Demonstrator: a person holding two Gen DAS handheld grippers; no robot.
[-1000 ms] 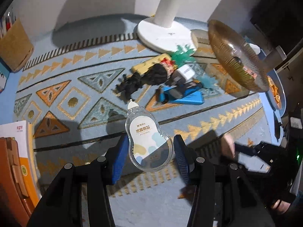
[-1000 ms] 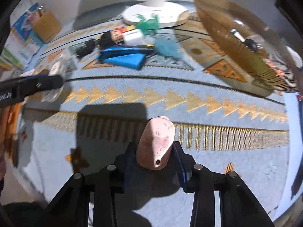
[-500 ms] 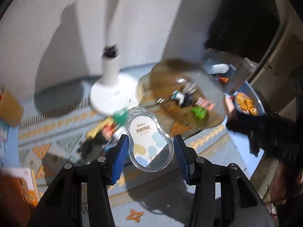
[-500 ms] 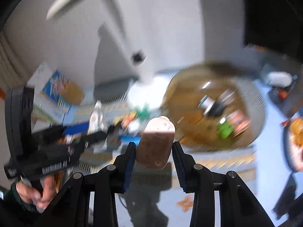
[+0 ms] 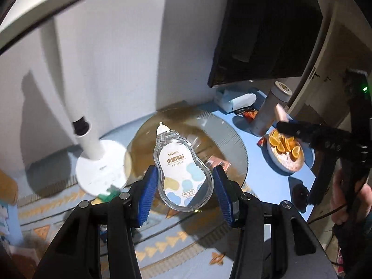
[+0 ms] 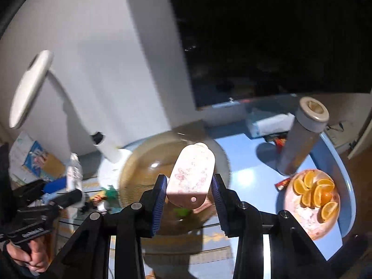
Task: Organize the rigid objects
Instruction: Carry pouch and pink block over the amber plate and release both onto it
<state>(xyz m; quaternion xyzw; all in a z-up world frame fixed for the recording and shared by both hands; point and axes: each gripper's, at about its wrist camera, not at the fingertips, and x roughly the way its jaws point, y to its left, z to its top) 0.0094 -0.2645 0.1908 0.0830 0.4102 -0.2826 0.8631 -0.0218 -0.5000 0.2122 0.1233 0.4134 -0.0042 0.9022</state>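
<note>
A: Now, the left tool [image 5: 183,186]: what does it hold?

B: A clear correction tape [image 5: 182,172], clamped between the blue pads [image 5: 146,195], nozzle pointing away from the camera. It hangs in the air above the amber glass bowl [image 5: 230,137], not touching it.

A: And the right tool [image 6: 188,194]?

B: Closed on a pale pink case [image 6: 191,176], gripped at its lower end, the rest standing up past the fingers. It too is held over the bowl [image 6: 139,162], apart from it.

A: What surrounds the bowl?

B: A white lamp [image 5: 93,160] stands just beside it on the patterned mat [image 5: 162,244]. On the blue bench [image 6: 251,169] to the other side stand a grey flask [image 6: 300,137] and, nearer, a plate [image 6: 300,211] of orange wedges. A tissue pack [image 5: 234,98] lies behind the flask.

A: Contents of the bowl?

B: Blurred; a green item and a pink one show, nothing I can name.
</note>
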